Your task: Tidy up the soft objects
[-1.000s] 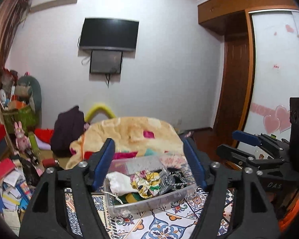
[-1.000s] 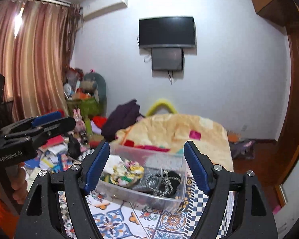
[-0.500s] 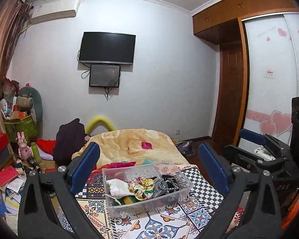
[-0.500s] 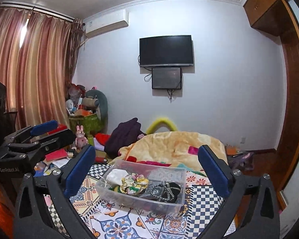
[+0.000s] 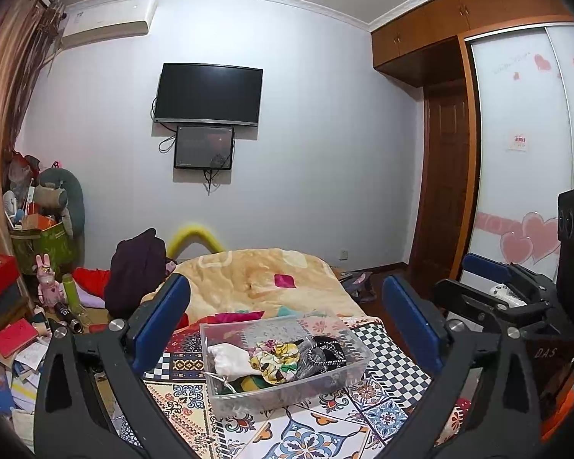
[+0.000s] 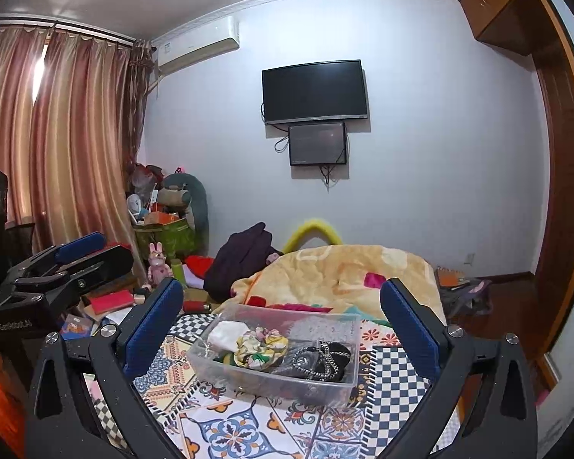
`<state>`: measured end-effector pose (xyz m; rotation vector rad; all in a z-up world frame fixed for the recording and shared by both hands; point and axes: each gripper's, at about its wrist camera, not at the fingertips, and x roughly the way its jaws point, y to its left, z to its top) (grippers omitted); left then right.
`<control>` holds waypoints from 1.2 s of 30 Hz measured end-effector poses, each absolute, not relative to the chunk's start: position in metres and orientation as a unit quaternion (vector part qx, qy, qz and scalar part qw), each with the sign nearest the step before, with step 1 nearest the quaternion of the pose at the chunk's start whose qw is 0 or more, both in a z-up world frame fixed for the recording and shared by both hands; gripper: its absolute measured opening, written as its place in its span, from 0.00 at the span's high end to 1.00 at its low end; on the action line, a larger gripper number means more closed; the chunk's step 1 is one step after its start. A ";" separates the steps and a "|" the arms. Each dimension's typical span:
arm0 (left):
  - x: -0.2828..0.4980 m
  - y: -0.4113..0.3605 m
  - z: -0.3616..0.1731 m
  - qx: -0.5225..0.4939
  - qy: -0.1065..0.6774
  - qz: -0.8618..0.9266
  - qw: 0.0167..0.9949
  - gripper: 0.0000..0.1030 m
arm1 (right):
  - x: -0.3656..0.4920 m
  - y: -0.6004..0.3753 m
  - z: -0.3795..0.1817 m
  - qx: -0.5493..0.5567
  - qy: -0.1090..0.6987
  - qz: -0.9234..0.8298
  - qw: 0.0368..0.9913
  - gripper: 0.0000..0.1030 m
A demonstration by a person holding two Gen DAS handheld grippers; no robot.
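A clear plastic bin sits on a patterned bed cover. It holds a white pouch, a yellow floral scrunchie and a black beaded piece. My left gripper is open and empty, held back from the bin. My right gripper is open and empty, also back from the bin. The right gripper shows at the right edge of the left wrist view; the left gripper shows at the left of the right wrist view.
A beige blanket lies on the bed beyond the bin. A dark garment and cluttered books and toys fill the floor at left. A wardrobe stands at right. A TV hangs on the wall.
Both grippers have opened wider and pulled back and up from the bin, so it looks smaller and more of the room shows.
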<state>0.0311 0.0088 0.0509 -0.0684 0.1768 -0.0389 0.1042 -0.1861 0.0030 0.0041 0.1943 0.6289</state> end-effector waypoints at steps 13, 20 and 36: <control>0.030 0.007 0.050 -0.030 0.090 -0.021 0.995 0.01 | 0.103 -0.187 0.004 0.001 0.096 0.309 0.946 0.00; 0.029 0.005 0.050 -0.026 0.091 -0.025 0.995 0.00 | 0.102 -0.188 0.005 0.002 0.095 0.308 0.947 0.00; 0.031 0.002 0.050 -0.027 0.093 -0.030 0.995 0.00 | 0.102 -0.189 0.008 0.001 0.095 0.306 0.947 0.00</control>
